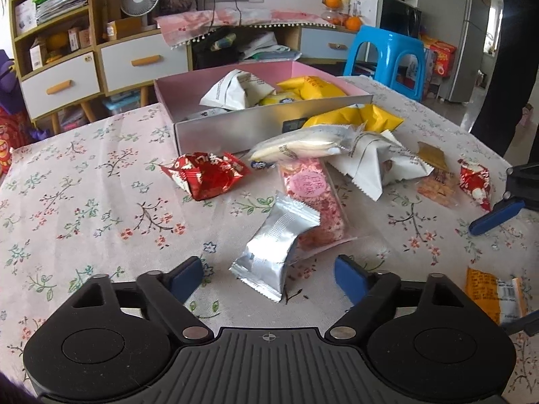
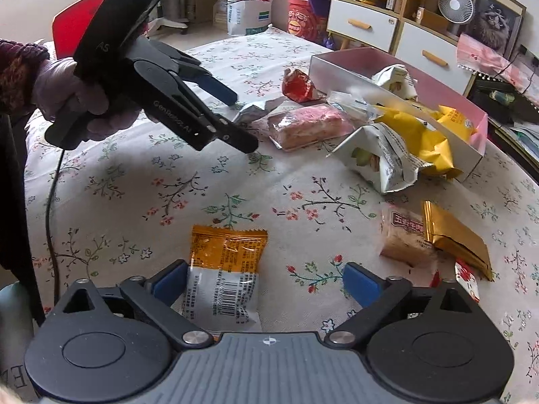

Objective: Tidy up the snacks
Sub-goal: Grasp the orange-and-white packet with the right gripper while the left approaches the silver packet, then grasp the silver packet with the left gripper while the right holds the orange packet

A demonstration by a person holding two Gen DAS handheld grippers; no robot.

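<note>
We judge the step in hand to be two pick-ups at once, each packet then bound for the box. Nearest in the left wrist view, the left gripper (image 1: 267,274) has its jaws spread with the silver packet (image 1: 276,252) lying between them, unpinched; we would lower squarely and close across its puffed middle, not the crimped end, so it does not slip. In the right wrist view the right gripper (image 2: 266,284) likewise stands spread over the orange packet (image 2: 224,269), which sits toward its left pad; we would shift left before closing. Farther out on the desk (image 1: 101,202) lie the pink packet (image 1: 311,198) and red wrappers (image 1: 205,175), then the pink-lined box (image 1: 222,131), already holding several snacks. Only the right view shows the gloved hand (image 2: 72,91) on the left gripper, and the gold pouch (image 2: 454,235) plainly.
</note>
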